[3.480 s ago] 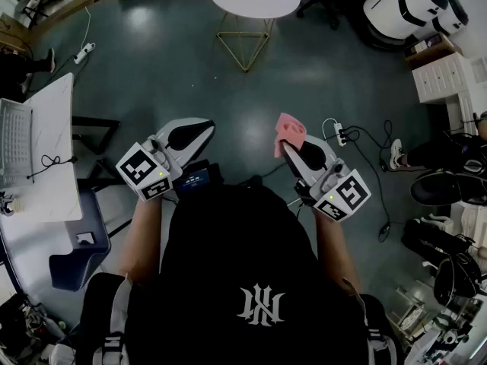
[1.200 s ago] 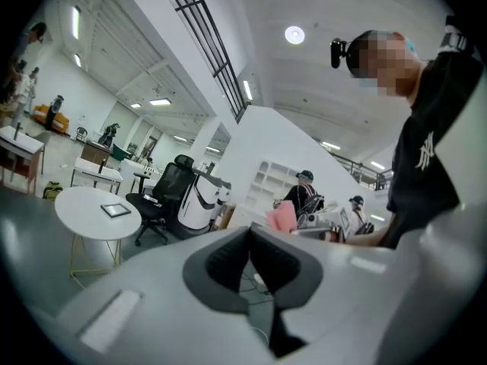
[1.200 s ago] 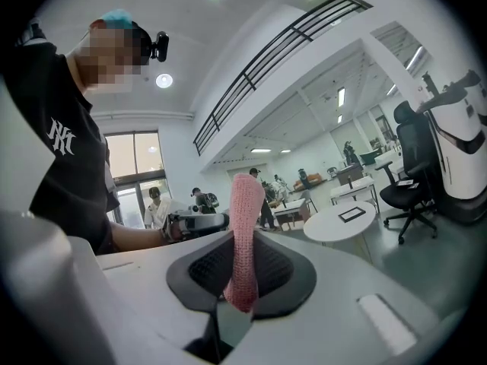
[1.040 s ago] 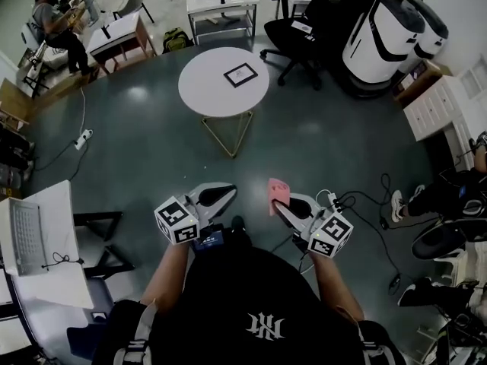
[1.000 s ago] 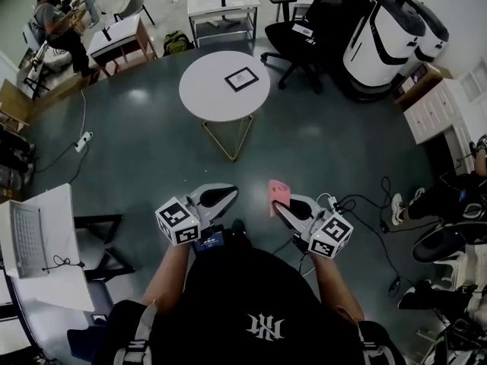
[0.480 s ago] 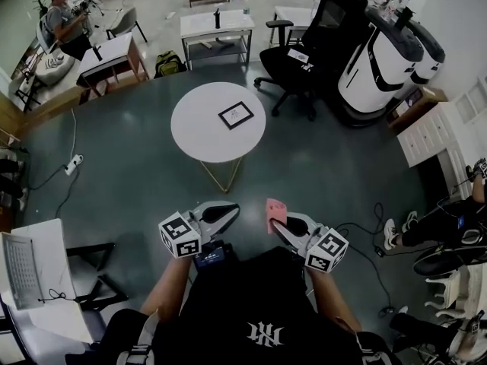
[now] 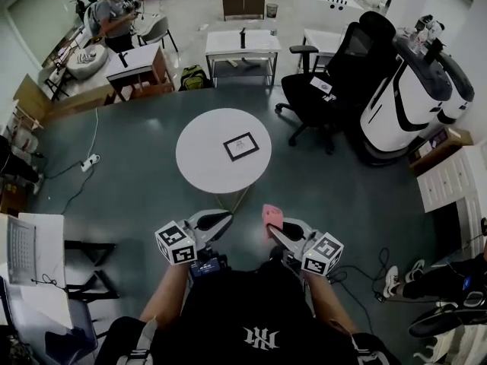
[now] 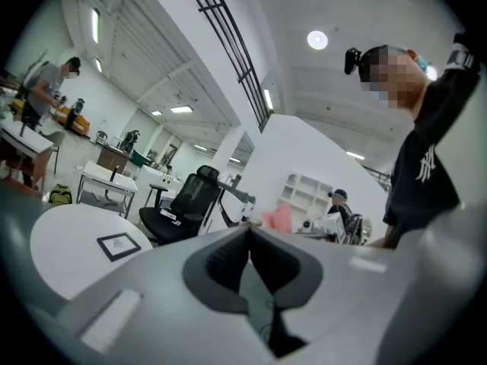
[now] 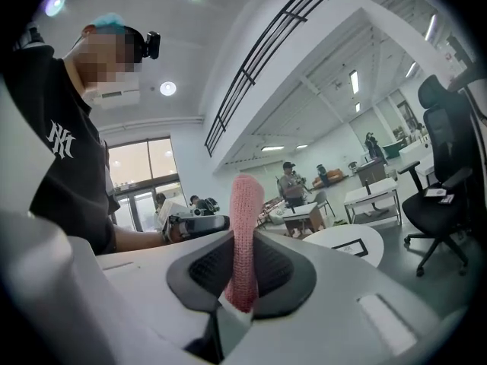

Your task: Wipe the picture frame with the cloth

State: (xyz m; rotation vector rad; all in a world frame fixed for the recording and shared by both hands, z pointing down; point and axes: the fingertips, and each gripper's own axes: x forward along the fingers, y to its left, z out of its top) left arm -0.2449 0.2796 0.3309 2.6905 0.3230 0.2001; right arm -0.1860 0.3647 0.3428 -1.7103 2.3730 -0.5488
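A black picture frame [image 7: 241, 146] lies flat on a round white table [image 7: 205, 155] ahead of me; it also shows as the frame [image 8: 118, 245] in the left gripper view and as the frame [image 9: 352, 247] in the right gripper view. My right gripper [image 7: 271, 226] is shut on a pink cloth [image 7: 272, 217] that sticks up between its jaws, the cloth [image 9: 243, 234] filling the middle of its own view. My left gripper [image 7: 221, 220] is shut with nothing in it. Both are held in front of my chest, short of the table's near edge.
A black office chair [image 7: 335, 82] and a white machine [image 7: 411, 97] stand to the right of the table. Desks [image 7: 242, 46] and a person [image 7: 114, 10] are at the back. A white desk with a laptop [image 7: 19, 249] is at the left. A white cabinet [image 7: 449, 185] stands at the right.
I have walked toward the round table, which has come nearer. Both grippers keep their pose and the pink cloth stays gripped in the right one.
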